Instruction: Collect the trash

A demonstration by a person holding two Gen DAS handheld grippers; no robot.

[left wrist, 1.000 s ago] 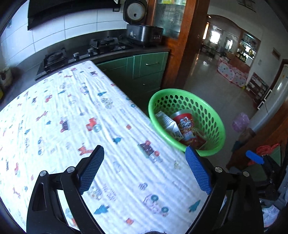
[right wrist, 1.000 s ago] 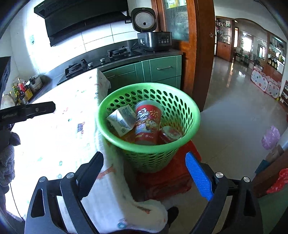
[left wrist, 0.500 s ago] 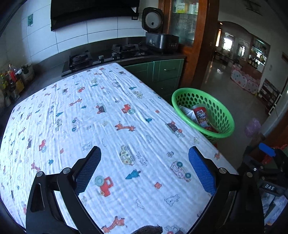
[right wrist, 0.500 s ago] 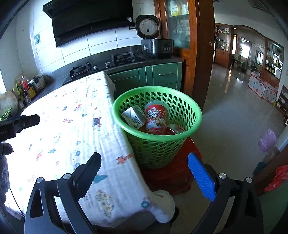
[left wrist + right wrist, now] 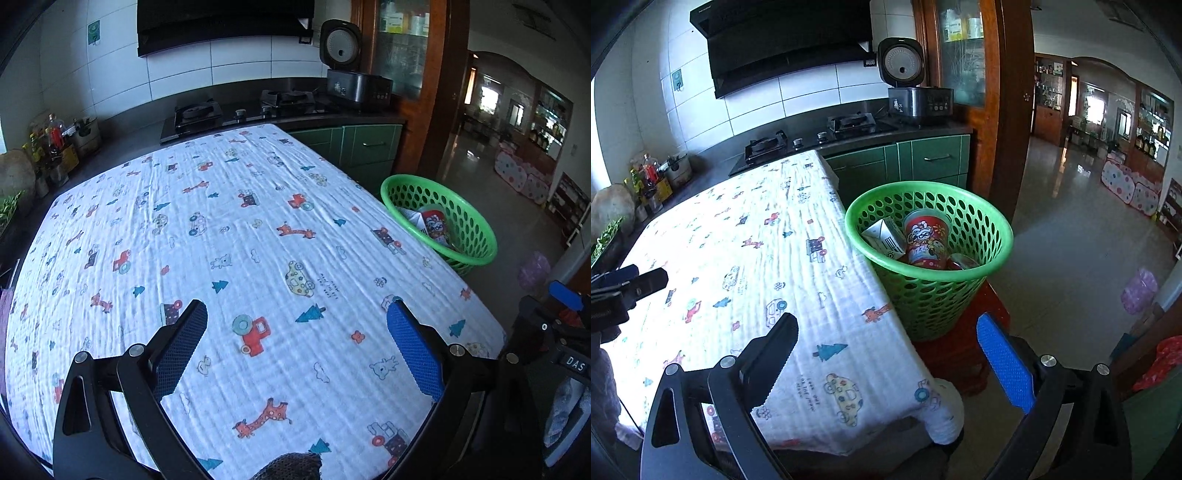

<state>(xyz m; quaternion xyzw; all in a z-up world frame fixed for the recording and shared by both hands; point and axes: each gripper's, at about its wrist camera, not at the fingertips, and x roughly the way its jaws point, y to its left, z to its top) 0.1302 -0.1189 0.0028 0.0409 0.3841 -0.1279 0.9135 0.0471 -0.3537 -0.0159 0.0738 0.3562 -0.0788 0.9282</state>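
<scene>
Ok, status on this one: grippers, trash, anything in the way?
Left gripper open, empty. Right gripper open, empty. Trash in green basket. Tablecloth shows no trash.

Right gripper hangs wide open and empty over the corner of the cartoon-print white tablecloth, with the green perforated plastic basket just beside it holding a red printed cup and a white carton.

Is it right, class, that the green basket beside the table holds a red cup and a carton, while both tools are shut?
Not quite. The green basket does hold the red cup and carton, but both wrist views show the left tool and right tool open, gripping nothing.
</scene>
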